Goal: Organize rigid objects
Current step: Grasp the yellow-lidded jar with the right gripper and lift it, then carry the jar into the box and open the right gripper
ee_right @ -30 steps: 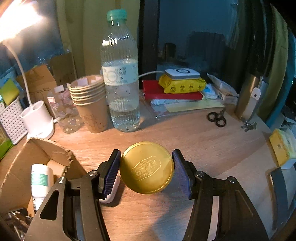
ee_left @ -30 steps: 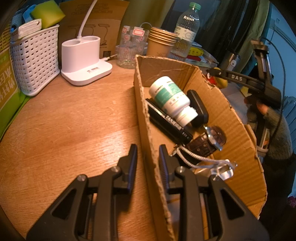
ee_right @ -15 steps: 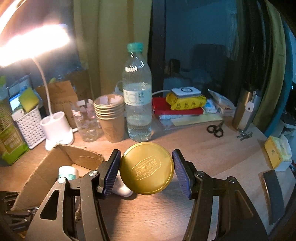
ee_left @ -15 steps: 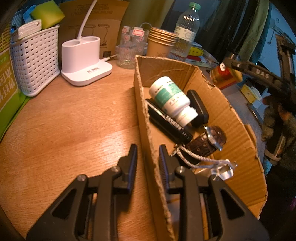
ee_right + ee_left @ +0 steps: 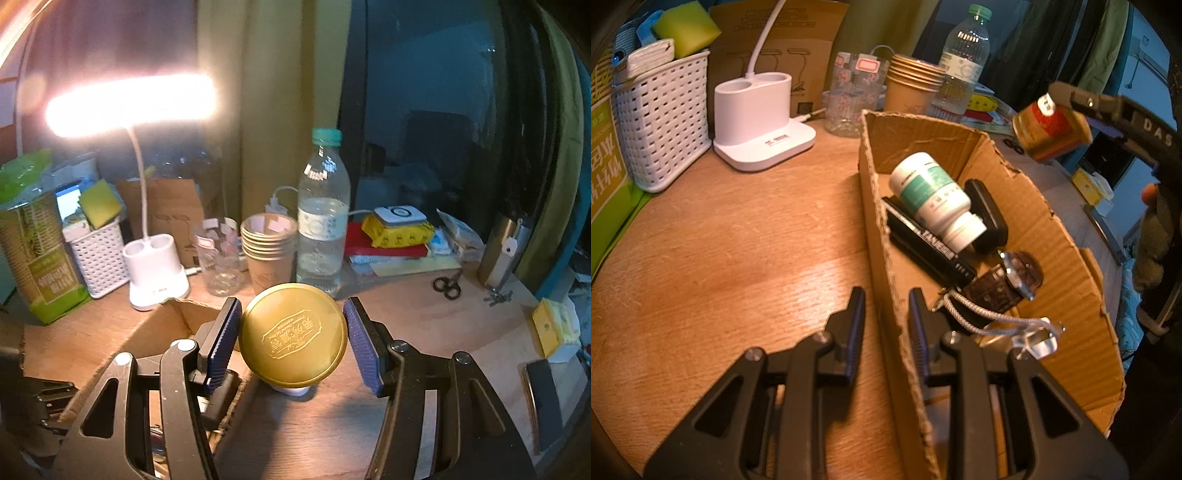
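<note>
My left gripper (image 5: 886,314) is shut on the near left wall of the open cardboard box (image 5: 1067,240). Inside the box lie a white pill bottle (image 5: 934,199), a black case (image 5: 986,214), a long black box (image 5: 923,236), a brown watch (image 5: 1008,280) and a corded metal piece (image 5: 1030,332). My right gripper (image 5: 293,336) is shut on a round gold tin (image 5: 293,336) and holds it in the air above the box's far right edge; the tin also shows in the left wrist view (image 5: 1049,129). The box corner shows in the right wrist view (image 5: 177,325).
A white basket (image 5: 661,122), a white lamp base (image 5: 761,122), a clear jar (image 5: 853,99), stacked paper cups (image 5: 912,85) and a water bottle (image 5: 964,62) line the back of the wooden table (image 5: 720,251). Scissors (image 5: 447,286) and a yellow pack (image 5: 399,229) lie to the right.
My right gripper has risen and moved left with the gold tin, coming over the box. The left gripper has stayed on the box wall.
</note>
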`<state>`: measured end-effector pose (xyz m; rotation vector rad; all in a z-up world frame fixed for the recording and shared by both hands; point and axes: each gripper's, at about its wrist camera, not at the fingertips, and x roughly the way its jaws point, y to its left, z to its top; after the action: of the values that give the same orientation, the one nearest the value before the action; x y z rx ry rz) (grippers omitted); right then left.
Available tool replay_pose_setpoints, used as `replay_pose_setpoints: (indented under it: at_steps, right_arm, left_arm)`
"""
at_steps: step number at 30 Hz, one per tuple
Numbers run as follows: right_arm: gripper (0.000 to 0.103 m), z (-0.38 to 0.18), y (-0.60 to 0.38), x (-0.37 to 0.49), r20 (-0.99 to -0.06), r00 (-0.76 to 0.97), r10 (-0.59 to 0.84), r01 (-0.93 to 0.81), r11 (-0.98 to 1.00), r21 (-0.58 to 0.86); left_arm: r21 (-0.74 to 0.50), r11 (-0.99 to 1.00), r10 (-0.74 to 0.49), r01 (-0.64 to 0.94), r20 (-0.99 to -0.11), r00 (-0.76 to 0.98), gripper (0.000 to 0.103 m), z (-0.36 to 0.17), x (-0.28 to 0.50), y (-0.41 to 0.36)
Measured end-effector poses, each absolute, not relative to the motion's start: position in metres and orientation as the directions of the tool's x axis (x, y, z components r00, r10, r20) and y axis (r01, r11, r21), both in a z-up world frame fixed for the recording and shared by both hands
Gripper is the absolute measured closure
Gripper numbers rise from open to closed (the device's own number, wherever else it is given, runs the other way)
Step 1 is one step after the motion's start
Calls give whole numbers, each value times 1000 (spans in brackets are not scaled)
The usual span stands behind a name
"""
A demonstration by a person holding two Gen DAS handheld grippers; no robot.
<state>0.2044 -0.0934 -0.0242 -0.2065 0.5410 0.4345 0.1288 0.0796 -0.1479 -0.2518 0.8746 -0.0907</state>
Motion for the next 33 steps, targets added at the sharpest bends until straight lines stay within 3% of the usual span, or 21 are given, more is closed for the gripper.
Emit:
replay_pose_setpoints:
  at_steps: [13,33]
  right_arm:
    - [43,-31,-48,198,-552,711,436,-567,819,-85]
    - [43,-69,-28,221,-643,663,384,-588,799,-128]
  left_arm:
    - [-255,967,-181,-24,-747,640,78,-148,129,79]
    - [-255,967,-182,-23,-747,639,78,-148,129,80]
